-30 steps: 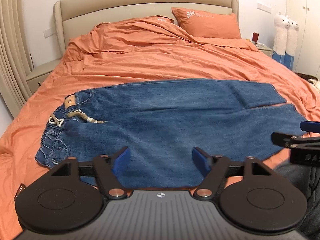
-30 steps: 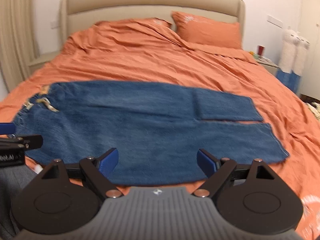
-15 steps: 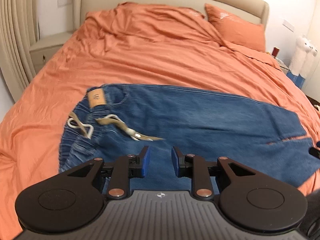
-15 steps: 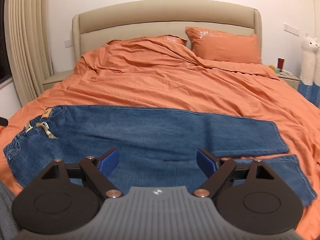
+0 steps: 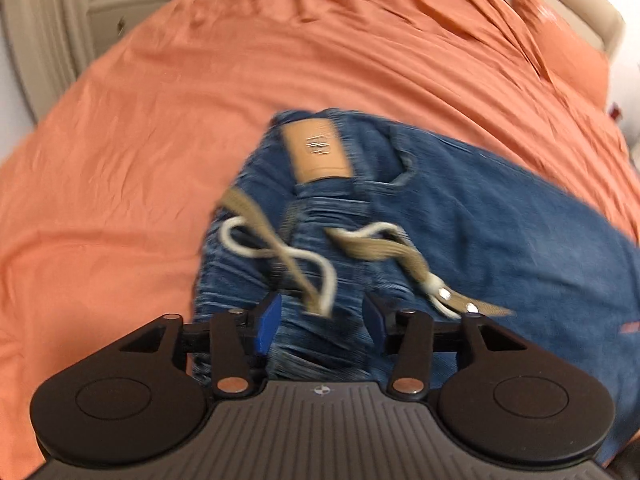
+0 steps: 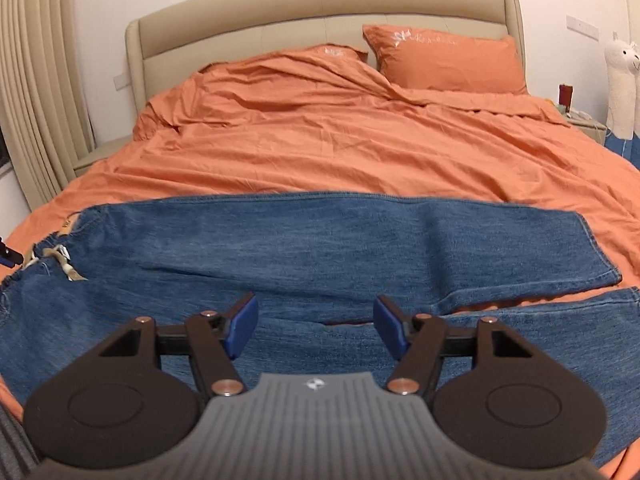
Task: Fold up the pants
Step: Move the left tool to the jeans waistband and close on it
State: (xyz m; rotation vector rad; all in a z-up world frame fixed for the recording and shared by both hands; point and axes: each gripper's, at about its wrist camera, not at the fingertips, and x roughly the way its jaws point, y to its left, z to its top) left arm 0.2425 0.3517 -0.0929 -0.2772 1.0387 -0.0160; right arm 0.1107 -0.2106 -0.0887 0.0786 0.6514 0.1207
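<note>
Blue jeans (image 6: 304,248) lie flat across the near part of the orange bed, waist at the left, legs running right with a gap between them. In the left wrist view the waistband (image 5: 320,208) is close, with a tan leather patch (image 5: 320,150) and a tan belt with white cord (image 5: 376,252). My left gripper (image 5: 320,322) is open, low over the gathered waistband, the belt's end between its blue pads. My right gripper (image 6: 314,326) is open and empty over the crotch area where the legs split.
The orange duvet (image 6: 340,136) covers the bed, with an orange pillow (image 6: 444,60) and beige headboard (image 6: 320,4) at the back. A nightstand (image 6: 584,124) and a white plush alpaca (image 6: 622,80) stand at the right; curtains (image 6: 36,100) hang at the left.
My left gripper moved left and down to the waistband, narrowed its jaws half a second ago, then opened them again. My right gripper dropped closer to the jeans and stayed open.
</note>
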